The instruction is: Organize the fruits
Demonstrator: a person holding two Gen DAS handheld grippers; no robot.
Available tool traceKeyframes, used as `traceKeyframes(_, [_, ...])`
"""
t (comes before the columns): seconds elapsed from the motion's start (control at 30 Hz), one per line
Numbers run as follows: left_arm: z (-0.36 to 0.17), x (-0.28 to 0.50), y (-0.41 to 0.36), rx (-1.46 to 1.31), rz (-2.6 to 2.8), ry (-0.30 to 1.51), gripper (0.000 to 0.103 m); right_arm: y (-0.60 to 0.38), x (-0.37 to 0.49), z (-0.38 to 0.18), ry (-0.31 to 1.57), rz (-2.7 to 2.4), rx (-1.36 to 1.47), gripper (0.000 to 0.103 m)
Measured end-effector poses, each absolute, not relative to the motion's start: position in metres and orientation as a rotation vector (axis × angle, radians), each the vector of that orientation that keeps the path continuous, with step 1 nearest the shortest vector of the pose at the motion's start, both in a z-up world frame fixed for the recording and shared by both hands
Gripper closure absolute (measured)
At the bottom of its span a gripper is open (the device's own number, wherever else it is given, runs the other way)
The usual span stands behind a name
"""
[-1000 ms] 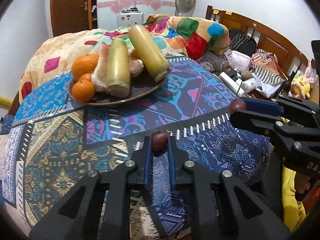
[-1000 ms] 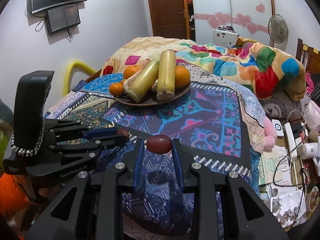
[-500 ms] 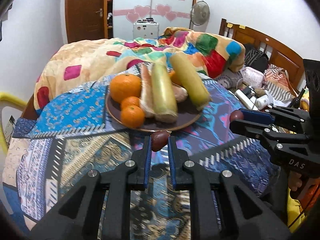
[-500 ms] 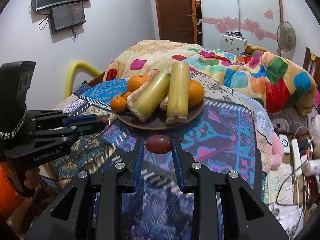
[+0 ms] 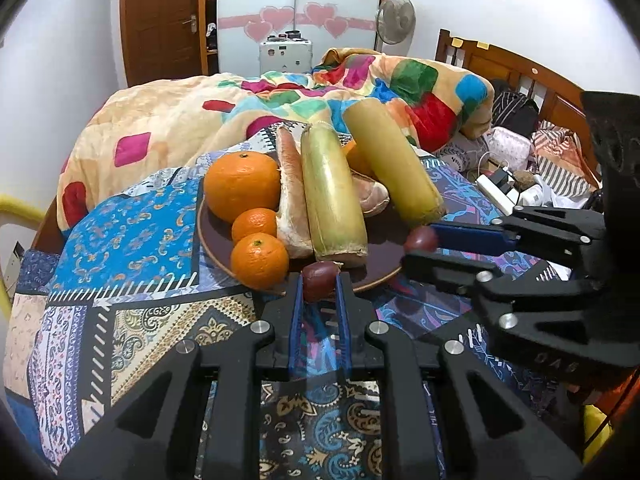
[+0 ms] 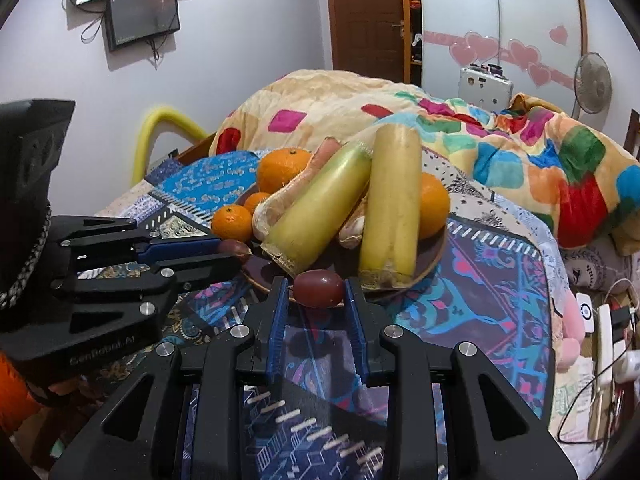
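A brown plate (image 5: 380,260) on the patterned cloth holds several oranges (image 5: 242,184), two yellow-green cane pieces (image 5: 332,196) and pale peeled fruit segments (image 5: 290,200). My left gripper (image 5: 319,282) is shut on a small dark red fruit (image 5: 317,274), which hangs at the plate's near rim. My right gripper (image 6: 316,286) is shut on a second, rounder dark red fruit (image 6: 319,288), just over the plate's front edge (image 6: 432,256). Each gripper shows in the other's view: the right gripper (image 5: 420,245) at the plate's right side, the left gripper (image 6: 230,249) at the plate's left side.
The plate sits on a blue patterned cloth (image 5: 132,240) spread over a bed. A colourful quilt (image 5: 280,108) is bunched up behind it. Cables, a power strip (image 6: 604,344) and clutter lie off the right edge. A yellow rail (image 6: 160,128) stands at the left.
Both grippers have come forward to the plate with their fruits still held. The plate has grown larger in both views and now sits right at the fingertips.
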State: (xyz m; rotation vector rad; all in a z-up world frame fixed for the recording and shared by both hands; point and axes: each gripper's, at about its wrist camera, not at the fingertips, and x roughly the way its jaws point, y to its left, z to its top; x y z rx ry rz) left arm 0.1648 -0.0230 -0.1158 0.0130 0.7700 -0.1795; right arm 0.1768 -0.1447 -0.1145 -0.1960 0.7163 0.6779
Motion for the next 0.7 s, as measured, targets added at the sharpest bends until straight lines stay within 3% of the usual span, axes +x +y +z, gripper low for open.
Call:
traceKeyframes(0.4, [-0.12, 0.171, -0.023, 0.018, -0.177, 0.777, 0.087, -0.135, 0.188, -0.122, 0.742, 0.669, -0.225, 0.076])
traceKeyframes(0.47, [-0.12, 0.171, -0.022, 0.013, -0.18, 0.782, 0.081, -0.135, 0.188, -0.122, 0.743, 0.673, -0.231, 0.075])
traceKeyframes(0.53, [-0.121, 0.17, -0.021, 0.01, -0.184, 0.783, 0.081, -0.134, 0.187, -0.122, 0.743, 0.679, -0.232, 0.068])
traceKeyframes(0.7, [-0.119, 0.166, -0.021, 0.02, -0.176, 0.772, 0.08, -0.137, 0.184, -0.121, 0.736, 0.686, -0.218, 0.067])
